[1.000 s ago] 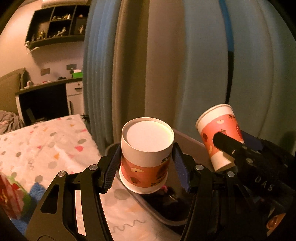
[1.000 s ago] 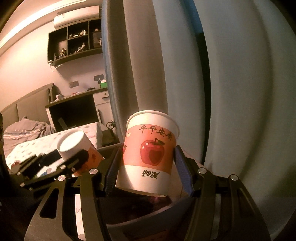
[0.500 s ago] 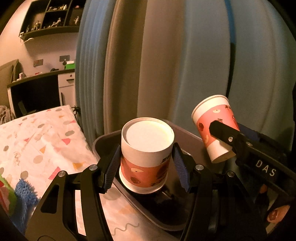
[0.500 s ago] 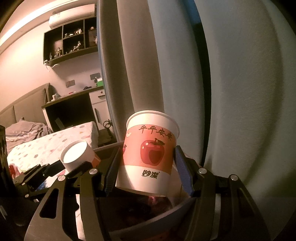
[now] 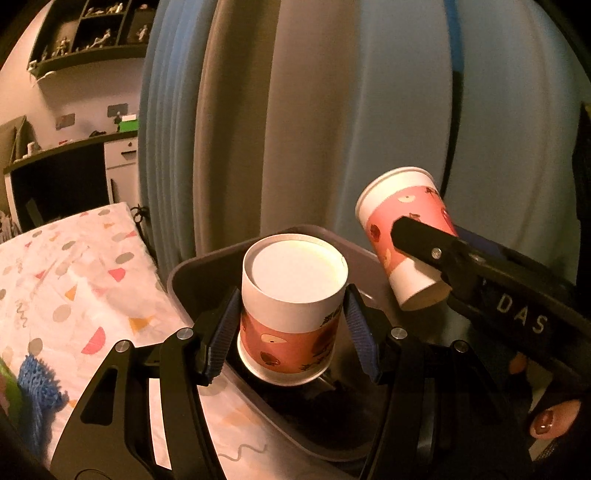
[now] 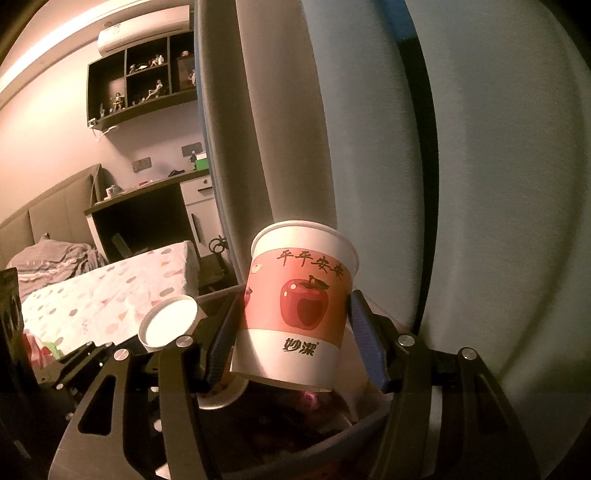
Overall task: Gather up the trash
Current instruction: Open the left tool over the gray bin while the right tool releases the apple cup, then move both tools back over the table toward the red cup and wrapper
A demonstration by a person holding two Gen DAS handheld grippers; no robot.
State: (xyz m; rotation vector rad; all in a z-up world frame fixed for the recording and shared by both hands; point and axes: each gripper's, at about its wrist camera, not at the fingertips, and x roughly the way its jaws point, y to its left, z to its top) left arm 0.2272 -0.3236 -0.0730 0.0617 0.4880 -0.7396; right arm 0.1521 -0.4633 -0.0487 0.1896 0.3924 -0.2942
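Curtain (image 5: 332, 110) fills the far side, pale blue and grey folds floor to top, hanging right behind the bin.

Bed (image 5: 66, 280) at left, white sheet with coloured spots; its near corner runs up against the bin. A blue knitted cloth (image 5: 37, 380) lies at the bed's near left edge.

Desk (image 6: 147, 206) and white drawer unit far left, against the wall; dark shelf (image 6: 147, 85) of small figures above, air conditioner (image 6: 144, 33) over that.

Bin (image 5: 192, 273), grey, open-topped, between bed and curtain. Dark inside; contents unclear.

Left gripper (image 5: 291, 332): jaws part-open, blue pads pressed on both sides of an upside-down cup (image 5: 291, 295), white base facing up. Cup held over the bin's mouth, near its left rim.

Right gripper (image 6: 291, 332): jaws part-open, clamped on an apple cup (image 6: 299, 306), mouth up, tilted slightly. It hangs above the bin's right side, level with the other cup. Seen from the left, this cup (image 5: 402, 236) leans away, well apart from the first.

A fingertip with dark red nail polish (image 5: 546, 421) shows at near right, under the right gripper's body.
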